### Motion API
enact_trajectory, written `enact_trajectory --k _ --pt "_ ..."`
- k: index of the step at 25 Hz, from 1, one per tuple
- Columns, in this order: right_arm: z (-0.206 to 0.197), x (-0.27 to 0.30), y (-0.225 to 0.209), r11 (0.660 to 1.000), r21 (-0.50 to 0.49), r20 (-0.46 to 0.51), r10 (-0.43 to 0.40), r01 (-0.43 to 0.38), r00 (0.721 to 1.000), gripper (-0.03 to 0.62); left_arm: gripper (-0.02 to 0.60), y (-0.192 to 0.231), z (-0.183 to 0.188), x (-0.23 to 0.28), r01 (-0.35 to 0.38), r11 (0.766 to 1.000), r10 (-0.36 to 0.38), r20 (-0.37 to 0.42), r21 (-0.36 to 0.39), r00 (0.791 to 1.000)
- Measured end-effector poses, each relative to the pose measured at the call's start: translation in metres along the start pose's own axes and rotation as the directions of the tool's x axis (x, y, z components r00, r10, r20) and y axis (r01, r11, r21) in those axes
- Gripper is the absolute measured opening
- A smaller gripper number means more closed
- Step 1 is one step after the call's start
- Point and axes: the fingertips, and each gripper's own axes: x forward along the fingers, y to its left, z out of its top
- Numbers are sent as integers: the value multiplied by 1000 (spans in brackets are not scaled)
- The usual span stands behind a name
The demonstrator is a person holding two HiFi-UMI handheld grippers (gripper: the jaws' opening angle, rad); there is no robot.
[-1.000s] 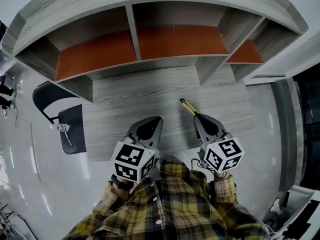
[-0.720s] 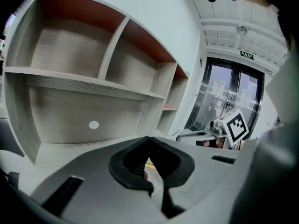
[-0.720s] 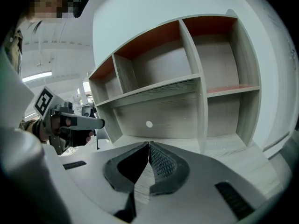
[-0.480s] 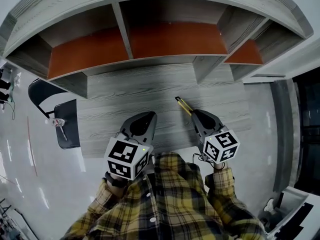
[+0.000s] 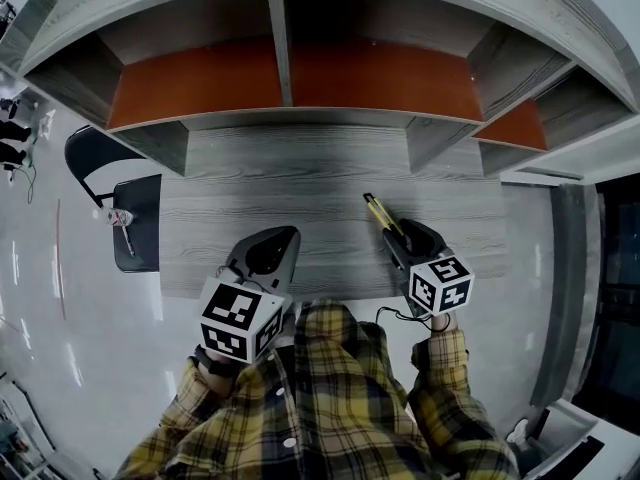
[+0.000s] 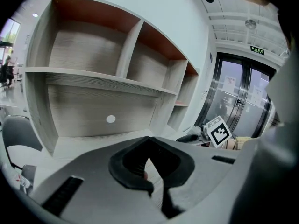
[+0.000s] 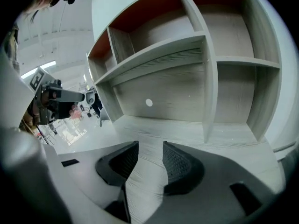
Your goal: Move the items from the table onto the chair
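Observation:
A thin yellow-and-black pen-like item (image 5: pixel 380 212) lies on the grey wooden table (image 5: pixel 300 183), its near end at the tip of my right gripper (image 5: pixel 397 232). That gripper's jaws have just been opening. In the right gripper view my right gripper (image 7: pixel 150 146) stands open with only table surface between the pads, and the pen is not seen there. My left gripper (image 5: pixel 278 236) hovers over the table's near edge; in the left gripper view my left gripper (image 6: pixel 149 139) has its tips together, with nothing seen in it. The dark chair (image 5: pixel 142 240) stands left of the table with a small item (image 5: pixel 120 218) on its seat.
A shelf unit (image 5: pixel 280 58) with orange-backed compartments rises behind the table. The chair's backrest (image 6: pixel 16 132) shows at the left edge of the left gripper view. Glass doors (image 6: pixel 243 101) stand to the right. The glossy floor (image 5: pixel 60 298) surrounds the table.
The pen stuck out of the shut right jaws before; now it lies on the table at their tips and the jaws stand apart. The left gripper has shifted slightly.

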Motion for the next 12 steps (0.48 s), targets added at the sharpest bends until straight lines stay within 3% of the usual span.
enact_trajectory --k 6,12 --pt "-30 28 -20 996 -90 -124 -4 -7 992 167 5 11 -11 -9 -41 999 41 -25 1 999" --pt "-62 52 -39 994 -108 -248 -4 -24 969 192 5 17 -20 -13 -66 998 66 -53 0 996"
